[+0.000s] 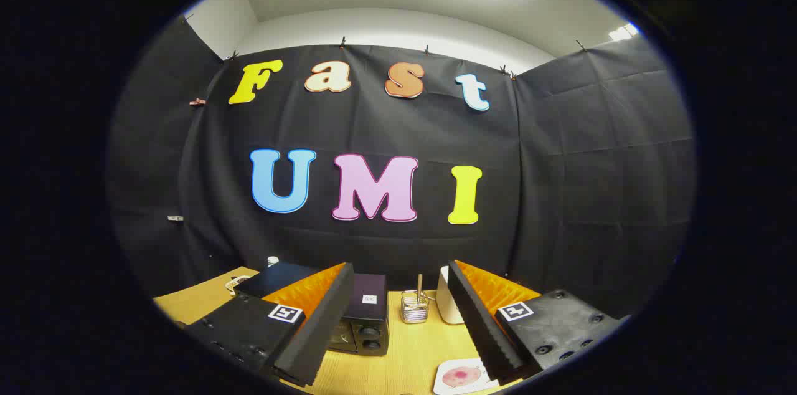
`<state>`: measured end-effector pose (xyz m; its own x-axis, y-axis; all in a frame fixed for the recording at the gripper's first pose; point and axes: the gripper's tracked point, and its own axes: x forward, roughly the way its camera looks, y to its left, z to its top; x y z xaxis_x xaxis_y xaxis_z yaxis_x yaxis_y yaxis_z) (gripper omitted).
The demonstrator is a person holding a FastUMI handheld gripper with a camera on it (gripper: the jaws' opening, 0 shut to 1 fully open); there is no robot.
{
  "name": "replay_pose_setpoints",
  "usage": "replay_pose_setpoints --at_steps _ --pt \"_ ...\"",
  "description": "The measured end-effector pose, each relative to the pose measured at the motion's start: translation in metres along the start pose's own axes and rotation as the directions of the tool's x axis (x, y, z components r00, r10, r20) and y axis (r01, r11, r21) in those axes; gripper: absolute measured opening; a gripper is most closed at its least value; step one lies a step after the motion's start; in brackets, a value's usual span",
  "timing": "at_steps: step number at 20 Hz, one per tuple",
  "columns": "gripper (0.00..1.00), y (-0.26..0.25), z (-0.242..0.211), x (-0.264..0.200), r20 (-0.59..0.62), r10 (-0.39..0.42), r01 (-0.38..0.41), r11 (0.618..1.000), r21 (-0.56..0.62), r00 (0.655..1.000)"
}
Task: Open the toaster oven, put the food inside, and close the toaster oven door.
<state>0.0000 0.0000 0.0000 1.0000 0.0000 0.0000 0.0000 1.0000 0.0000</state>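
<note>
Fingers [398, 326] spread wide, holding nothing, raised level above the wooden table [405, 351], with the boxy black oven [364, 314] beyond my left finger, door shut, knobs showing, and the food [461, 376], a pink round on a white square plate [443, 382], by my right fingertip.

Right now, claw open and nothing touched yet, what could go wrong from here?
1. The black toaster oven sits partly behind one finger of the open claw, so its door could be misjudged.
2. The small wire basket and white container stand close by; a swing could knock them.
3. The pink food on the white square plate lies beside the other finger.
</note>
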Motion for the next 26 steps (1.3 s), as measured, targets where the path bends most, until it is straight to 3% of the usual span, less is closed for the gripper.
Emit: replay_pose_setpoints --at_steps 20,26 --pt "0.98 -0.005 -0.018 0.000 -0.068 -0.002 0.003 1.000 0.022 0.998" --pt "0.98 0.001 -0.040 0.011 -0.151 -0.001 0.007 0.999 0.037 0.988"
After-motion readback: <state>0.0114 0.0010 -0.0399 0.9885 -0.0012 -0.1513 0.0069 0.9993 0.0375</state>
